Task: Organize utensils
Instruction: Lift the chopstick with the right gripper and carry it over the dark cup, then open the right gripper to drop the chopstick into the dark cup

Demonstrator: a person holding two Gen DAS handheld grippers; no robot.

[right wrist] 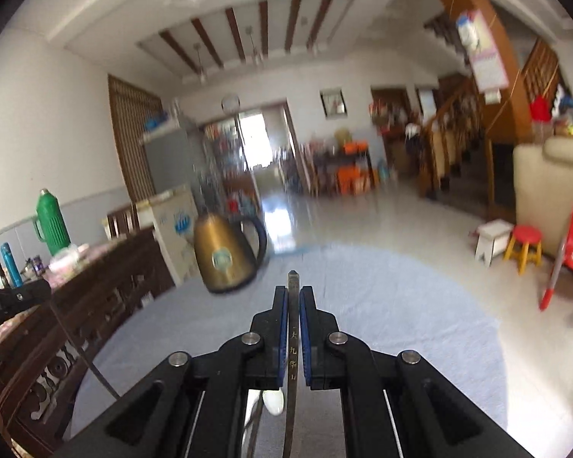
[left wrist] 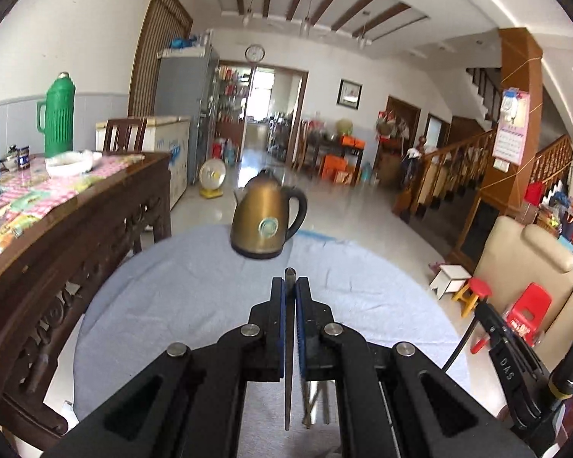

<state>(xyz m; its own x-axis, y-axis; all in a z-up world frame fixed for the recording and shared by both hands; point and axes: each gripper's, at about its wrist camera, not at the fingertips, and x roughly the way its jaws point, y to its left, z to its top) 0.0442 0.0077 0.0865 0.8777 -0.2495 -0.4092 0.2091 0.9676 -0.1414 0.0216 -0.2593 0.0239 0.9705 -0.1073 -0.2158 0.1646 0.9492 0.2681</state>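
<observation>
My left gripper (left wrist: 289, 286) is shut on a thin dark metal utensil handle (left wrist: 288, 275) whose tip sticks out past the fingertips; the rest hangs below the jaws, beside other metal utensils (left wrist: 314, 404) lying on the blue-grey cloth. My right gripper (right wrist: 293, 294) is shut on a flat metal utensil handle (right wrist: 293, 328) with engraved characters. A white spoon bowl (right wrist: 274, 402) shows under the right gripper. Both grippers are raised above the round table (left wrist: 164, 290), with the right view tilted.
A brass-coloured kettle (left wrist: 265, 219) stands at the table's far edge, also in the right wrist view (right wrist: 225, 255). A carved wooden sideboard (left wrist: 57, 236) with a green thermos (left wrist: 59, 114) is at the left. Stools and a red chair (left wrist: 527, 313) stand at the right.
</observation>
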